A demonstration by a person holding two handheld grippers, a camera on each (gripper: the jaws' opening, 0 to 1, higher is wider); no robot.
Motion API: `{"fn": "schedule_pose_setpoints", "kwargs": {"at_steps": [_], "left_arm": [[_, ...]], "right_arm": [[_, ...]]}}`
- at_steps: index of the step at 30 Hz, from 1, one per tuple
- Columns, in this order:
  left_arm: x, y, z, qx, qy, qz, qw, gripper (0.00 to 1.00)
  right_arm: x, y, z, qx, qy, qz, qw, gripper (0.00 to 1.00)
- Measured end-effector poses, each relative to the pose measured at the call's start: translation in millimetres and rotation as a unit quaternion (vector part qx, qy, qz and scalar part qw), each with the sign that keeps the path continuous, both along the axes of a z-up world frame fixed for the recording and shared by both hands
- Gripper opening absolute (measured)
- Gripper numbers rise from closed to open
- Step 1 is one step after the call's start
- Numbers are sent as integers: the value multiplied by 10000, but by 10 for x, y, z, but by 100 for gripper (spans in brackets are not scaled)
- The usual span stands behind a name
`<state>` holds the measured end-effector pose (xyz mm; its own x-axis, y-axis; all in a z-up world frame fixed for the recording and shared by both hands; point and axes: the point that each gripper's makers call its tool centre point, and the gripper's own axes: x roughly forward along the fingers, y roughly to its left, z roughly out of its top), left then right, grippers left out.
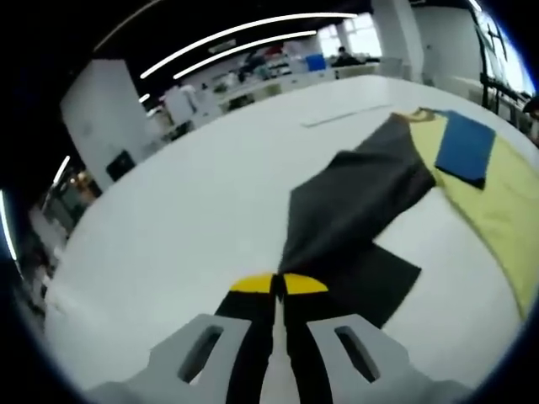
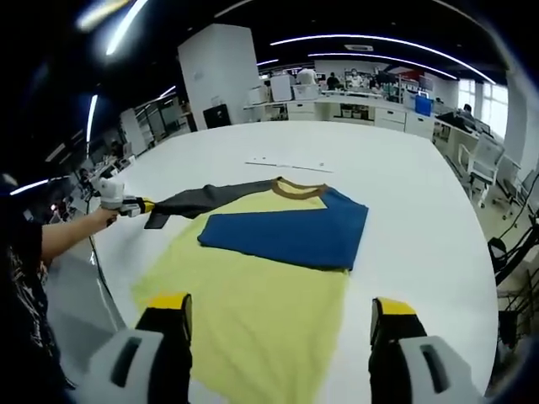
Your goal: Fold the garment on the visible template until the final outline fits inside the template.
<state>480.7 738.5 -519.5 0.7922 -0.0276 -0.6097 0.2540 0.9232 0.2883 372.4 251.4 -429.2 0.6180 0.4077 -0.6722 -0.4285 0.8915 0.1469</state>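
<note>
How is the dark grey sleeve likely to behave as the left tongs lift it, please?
Probably floppy: the dark grey sleeve creases and sags from the closed left tongs. Likely light, since a pinch holds it. It may drag the yellow shirt body.

This is a large open-plan office or lab hall. Long strip lights (image 2: 362, 39) run across a dark ceiling, and thick white pillars (image 2: 217, 74) rise from the floor. Beyond the big white desk (image 2: 421, 194), rows of white workstations (image 2: 354, 108) hold monitors and boxes, with people seated at them in the distance. Office chairs (image 2: 484, 164) stand along the side, and tall windows (image 1: 362, 34) let in daylight at the far wall. A blue bin (image 1: 316, 61) sits among the far workstations.
</note>
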Motion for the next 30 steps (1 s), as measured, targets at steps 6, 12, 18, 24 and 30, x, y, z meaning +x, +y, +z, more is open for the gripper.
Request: {"fn": "schedule_pose_setpoints", "kwargs": {"at_steps": [6,12,18,24,30], "left_arm": [[-128,-32,-103,-51,168,53,9998,0],[-115,-12,-129,-114,168,129,9997,0],[-118,-23,-104,-145,141,187,9996,0],[-107,-41,21,-245,15,317,9992,0],[-68,-117,194,-377,-157,346,9986,0]], "right_arm": [[-11,6,1,-14,2,3,10000,88],[-24,15,1,1,17,17,10000,89],[-40,-14,7,-65,9,5,10000,93],[-73,-15,4,-122,12,63,9999,95],[-102,37,12,-159,-12,219,9996,99]]}}
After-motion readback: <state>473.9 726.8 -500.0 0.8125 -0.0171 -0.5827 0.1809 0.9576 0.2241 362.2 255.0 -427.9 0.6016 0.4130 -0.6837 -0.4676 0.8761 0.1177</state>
